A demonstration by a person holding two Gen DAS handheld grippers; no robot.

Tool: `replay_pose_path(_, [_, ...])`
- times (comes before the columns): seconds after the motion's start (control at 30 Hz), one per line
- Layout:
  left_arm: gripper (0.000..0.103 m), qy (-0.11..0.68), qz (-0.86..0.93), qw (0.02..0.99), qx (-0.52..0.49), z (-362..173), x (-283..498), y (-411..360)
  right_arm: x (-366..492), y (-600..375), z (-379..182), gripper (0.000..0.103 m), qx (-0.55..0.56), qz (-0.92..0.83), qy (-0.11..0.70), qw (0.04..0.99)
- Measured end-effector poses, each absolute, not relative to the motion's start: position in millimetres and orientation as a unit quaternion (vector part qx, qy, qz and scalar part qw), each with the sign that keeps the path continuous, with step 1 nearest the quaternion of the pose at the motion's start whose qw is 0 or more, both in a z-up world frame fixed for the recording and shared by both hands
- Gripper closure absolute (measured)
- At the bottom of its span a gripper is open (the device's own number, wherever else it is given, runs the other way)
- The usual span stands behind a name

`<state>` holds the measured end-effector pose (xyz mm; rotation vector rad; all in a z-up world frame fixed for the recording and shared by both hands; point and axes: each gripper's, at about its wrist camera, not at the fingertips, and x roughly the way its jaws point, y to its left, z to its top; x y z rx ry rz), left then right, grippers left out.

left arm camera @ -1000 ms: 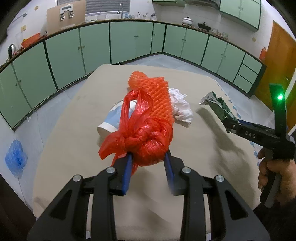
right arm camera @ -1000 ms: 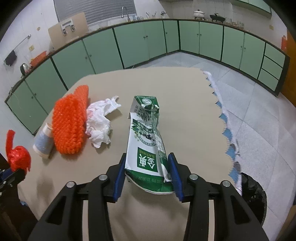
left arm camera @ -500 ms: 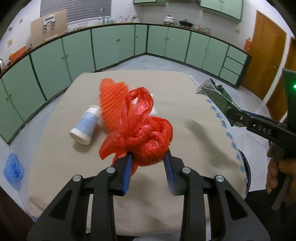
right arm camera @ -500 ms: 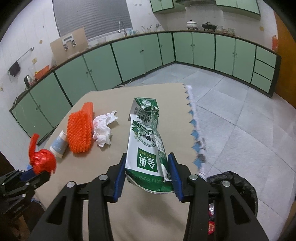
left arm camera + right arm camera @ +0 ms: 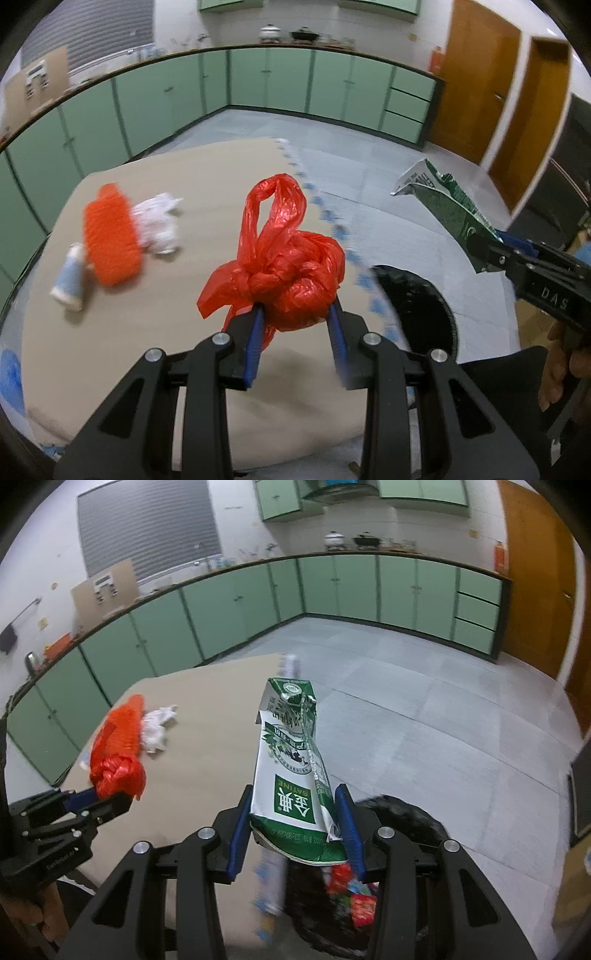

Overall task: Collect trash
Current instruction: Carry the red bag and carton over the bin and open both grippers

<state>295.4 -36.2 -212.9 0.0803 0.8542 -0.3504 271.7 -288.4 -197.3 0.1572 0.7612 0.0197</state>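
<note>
My left gripper point(image 5: 295, 325) is shut on a knotted red plastic bag point(image 5: 295, 273) and holds it above the table's right edge; it also shows in the right wrist view point(image 5: 110, 805). My right gripper point(image 5: 295, 819) is shut on a flattened green and white milk carton point(image 5: 295, 768), held over a black bin point(image 5: 402, 827) with wrappers inside. The carton point(image 5: 443, 199) and the bin point(image 5: 417, 302) also show in the left wrist view. On the beige table point(image 5: 184, 177) lie an orange foam net point(image 5: 110, 236), a crumpled white tissue point(image 5: 159, 225) and a paper cup point(image 5: 70, 277).
Green cabinets point(image 5: 258, 85) run along the walls. Wooden doors point(image 5: 476, 85) stand at the right. A blue bag point(image 5: 9, 373) lies on the floor left of the table. Grey tiled floor point(image 5: 424, 709) lies beyond the bin.
Both grippers have swung right with their loads. The carton has moved off the table to above the bin. The red bag has moved toward the table's right edge.
</note>
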Motion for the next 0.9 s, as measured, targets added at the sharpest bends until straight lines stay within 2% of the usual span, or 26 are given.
replay_pose_path(0.27, [0.073, 0.421, -0.223, 0.877, 0.066, -230, 293, -110, 244, -345, -214, 0.060, 0.105, -0.042, 0.381, 0.918])
replay_pose_path(0.8, [0.073, 0.483, -0.272, 0.824, 0.114, -320, 311, -213, 261, -410, -317, 0.060, 0.148, -0.095, 0.461, 0.870])
replay_pose_path(0.9, [0.068, 0.495, -0.273, 0.814, 0.131, -338, 318, -225, 265, -419, -333, 0.057, 0.165, -0.093, 0.475, 0.859])
